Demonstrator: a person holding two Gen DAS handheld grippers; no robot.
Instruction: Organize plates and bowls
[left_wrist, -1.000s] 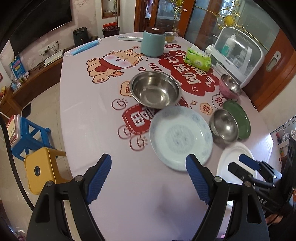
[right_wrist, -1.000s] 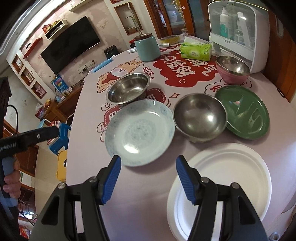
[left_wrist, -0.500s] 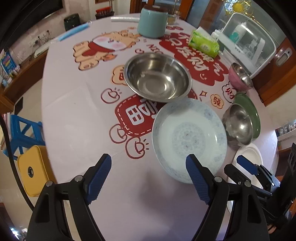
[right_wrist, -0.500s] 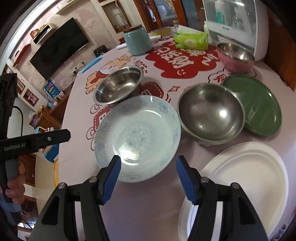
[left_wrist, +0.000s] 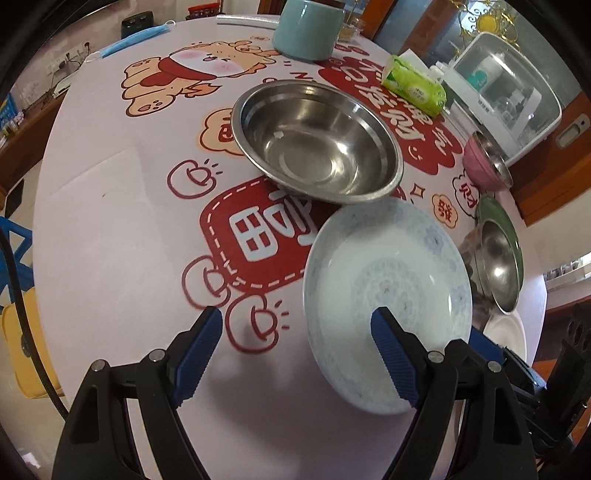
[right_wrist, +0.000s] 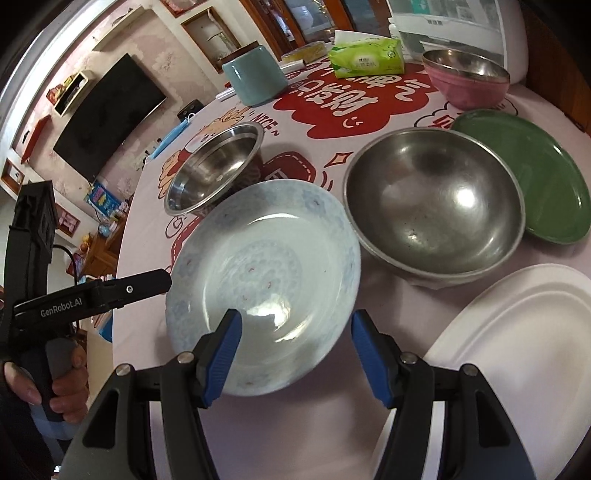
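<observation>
A pale blue patterned plate (left_wrist: 388, 288) (right_wrist: 266, 266) lies on the printed tablecloth. My left gripper (left_wrist: 295, 354) hangs open over its left rim, one pad above the plate and the other above the cloth. My right gripper (right_wrist: 295, 332) is open above the plate's near rim, gripping nothing. Behind the plate stands a wide steel bowl (left_wrist: 317, 140) (right_wrist: 214, 170). To the right stand a rounder steel bowl (right_wrist: 432, 206), a green plate (right_wrist: 546, 181), a pink bowl (right_wrist: 465, 81) and a white paper plate (right_wrist: 517, 332). The left gripper's finger (right_wrist: 140, 286) shows side-on at the plate's left.
A teal canister (left_wrist: 306, 29), a green tissue pack (left_wrist: 413, 88) and a white countertop cabinet (left_wrist: 506, 96) stand at the table's far side. A blue face mask (left_wrist: 129, 40) lies far left. A person's hand (right_wrist: 62, 387) holds the left gripper. A yellow stool (left_wrist: 22, 350) stands below the table's edge.
Both grippers have come down and forward toward the pale blue plate, which now fills much more of each view. The jaws have kept the same width.
</observation>
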